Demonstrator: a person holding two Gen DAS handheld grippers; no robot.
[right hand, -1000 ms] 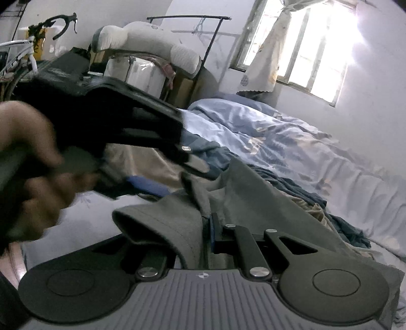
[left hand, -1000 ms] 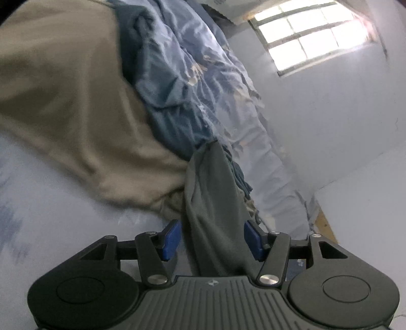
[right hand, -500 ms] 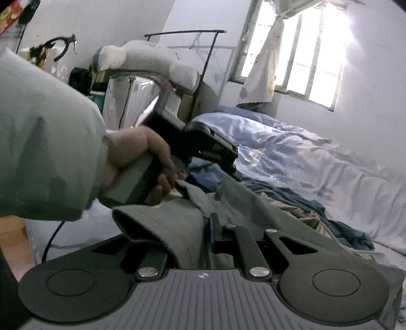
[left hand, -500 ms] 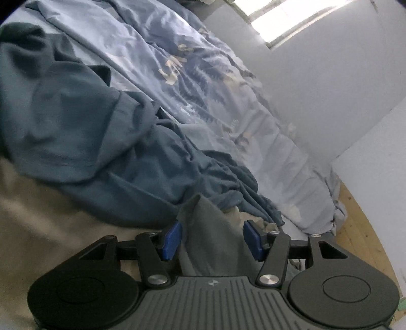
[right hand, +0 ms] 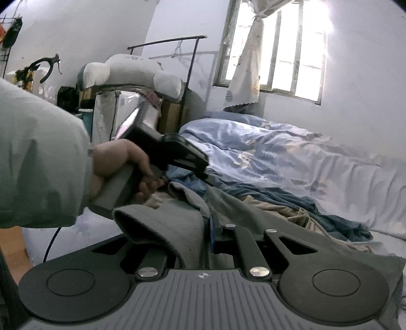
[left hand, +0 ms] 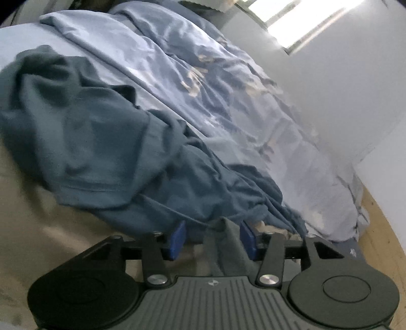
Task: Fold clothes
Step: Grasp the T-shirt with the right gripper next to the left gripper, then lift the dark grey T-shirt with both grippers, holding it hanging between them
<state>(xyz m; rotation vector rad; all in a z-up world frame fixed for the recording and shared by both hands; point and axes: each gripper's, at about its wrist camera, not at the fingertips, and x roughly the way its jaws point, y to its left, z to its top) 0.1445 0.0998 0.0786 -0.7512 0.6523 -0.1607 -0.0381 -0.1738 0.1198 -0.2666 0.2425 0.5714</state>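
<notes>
Since a second ago my left tongs (left hand: 212, 238) have swung low over the bed (left hand: 228, 83), and the tan cloth (left hand: 38, 228) now fills only the lower left. Their blue pads stand spread, a grey garment (right hand: 177, 228) loose between them. My right tongs (right hand: 206, 233) pinch that garment, which runs from bottom centre toward the left hand (right hand: 119, 165). No writing is readable.

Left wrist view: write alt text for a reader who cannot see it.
The left gripper, its blue pads apart, has a fold of grey garment lying between them. Ahead, a crumpled dark blue garment lies over a beige cloth on a bed with a rumpled light blue duvet, a bright window above.
</notes>
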